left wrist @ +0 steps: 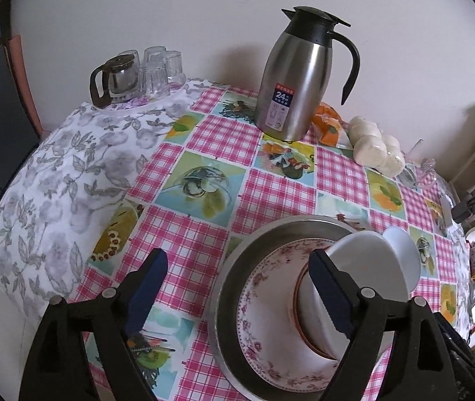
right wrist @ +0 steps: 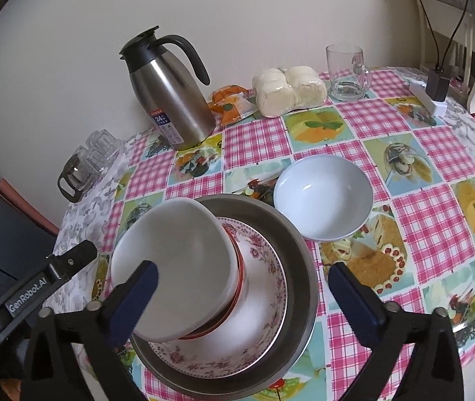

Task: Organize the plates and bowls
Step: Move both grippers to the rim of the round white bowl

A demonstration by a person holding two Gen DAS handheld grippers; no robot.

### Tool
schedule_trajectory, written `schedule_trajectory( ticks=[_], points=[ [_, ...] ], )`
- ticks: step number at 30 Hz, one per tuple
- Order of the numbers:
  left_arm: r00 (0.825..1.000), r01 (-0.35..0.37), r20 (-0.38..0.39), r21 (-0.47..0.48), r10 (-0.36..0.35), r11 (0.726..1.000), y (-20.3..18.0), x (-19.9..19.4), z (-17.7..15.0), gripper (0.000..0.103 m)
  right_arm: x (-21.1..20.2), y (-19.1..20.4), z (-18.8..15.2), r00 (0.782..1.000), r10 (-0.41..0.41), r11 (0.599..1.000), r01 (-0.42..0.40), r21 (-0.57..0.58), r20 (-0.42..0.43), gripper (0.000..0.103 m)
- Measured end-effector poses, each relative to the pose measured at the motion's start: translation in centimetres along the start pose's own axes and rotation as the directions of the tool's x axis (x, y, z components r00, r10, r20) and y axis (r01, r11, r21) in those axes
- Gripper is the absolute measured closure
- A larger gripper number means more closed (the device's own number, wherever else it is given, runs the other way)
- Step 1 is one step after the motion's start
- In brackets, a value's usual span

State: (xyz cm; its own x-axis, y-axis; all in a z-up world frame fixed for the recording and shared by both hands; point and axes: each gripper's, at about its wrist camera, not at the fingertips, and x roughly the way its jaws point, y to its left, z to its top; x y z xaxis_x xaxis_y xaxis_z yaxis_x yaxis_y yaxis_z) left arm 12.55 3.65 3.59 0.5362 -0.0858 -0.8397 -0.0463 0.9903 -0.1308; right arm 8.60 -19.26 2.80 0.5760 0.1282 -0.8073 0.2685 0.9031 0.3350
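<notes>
A steel pan (right wrist: 299, 260) (left wrist: 234, 267) sits on the table and holds a pink floral plate (right wrist: 264, 267) (left wrist: 264, 287). A red-rimmed bowl (right wrist: 239, 277) (left wrist: 299, 300) lies in the plate, and a white bowl (right wrist: 184, 267) (left wrist: 367, 264) rests tilted in it. A second white bowl (right wrist: 322, 195) (left wrist: 404, 250) stands alone on the cloth beside the pan. My left gripper (left wrist: 237, 297) is open over the pan's left rim. My right gripper (right wrist: 244, 300) is open over the stack, its left finger (right wrist: 137, 297) in front of the tilted bowl.
A steel thermos jug (right wrist: 170, 97) (left wrist: 294, 77) stands at the back. Beside it are an orange packet (right wrist: 230, 103), bagged buns (right wrist: 287, 90) and a glass mug (right wrist: 346, 72). A glass teapot with tumblers (left wrist: 137, 73) sits far left. A power strip (right wrist: 434, 97) lies far right.
</notes>
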Motion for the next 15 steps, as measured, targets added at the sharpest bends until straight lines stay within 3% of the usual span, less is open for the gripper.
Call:
schedule_trajectory(
  ticks=[15],
  points=[
    [0.998, -0.069, 0.003, -0.001, 0.069, 0.998, 0.87, 0.72, 0.00, 0.015, -0.45, -0.19, 0.15, 1.000, -0.003, 1.000, 0.003, -0.009, 0.016, 0.000]
  ],
)
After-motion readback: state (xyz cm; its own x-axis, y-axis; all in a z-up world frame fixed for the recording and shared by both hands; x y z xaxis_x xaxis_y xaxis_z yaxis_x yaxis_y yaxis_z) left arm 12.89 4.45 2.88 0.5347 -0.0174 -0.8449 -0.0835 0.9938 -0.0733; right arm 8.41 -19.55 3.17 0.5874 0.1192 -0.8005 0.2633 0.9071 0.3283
